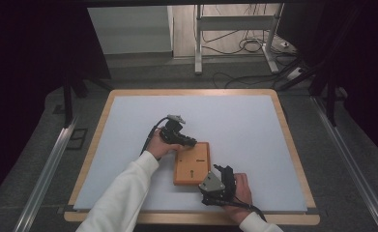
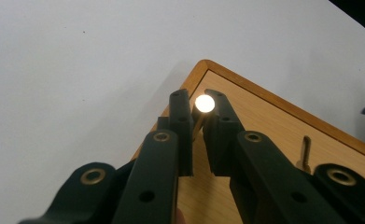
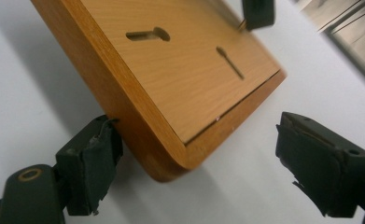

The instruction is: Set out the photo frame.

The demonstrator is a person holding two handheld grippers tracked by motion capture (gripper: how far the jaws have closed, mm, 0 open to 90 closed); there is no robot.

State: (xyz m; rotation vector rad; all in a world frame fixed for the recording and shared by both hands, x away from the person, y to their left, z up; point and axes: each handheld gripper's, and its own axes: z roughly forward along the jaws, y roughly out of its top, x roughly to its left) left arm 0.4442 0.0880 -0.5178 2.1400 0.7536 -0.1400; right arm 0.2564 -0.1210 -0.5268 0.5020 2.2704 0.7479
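A wooden board (image 1: pixel 192 164) lies just below the centre of the high view on a pale table mat (image 1: pixel 235 121). The left gripper (image 2: pixel 198 122) clenches a brass-coloured pin (image 2: pixel 204 103) at the board's upper-left corner. The right gripper (image 3: pixel 196 154), jaws spread wide, straddles the board's lower-right corner, one jaw touching its edge. A second pin (image 2: pixel 305 150) stands in the board nearby.

high view overhead, far — gripper views close; all share wooden board (image 1: pixel 192 163).
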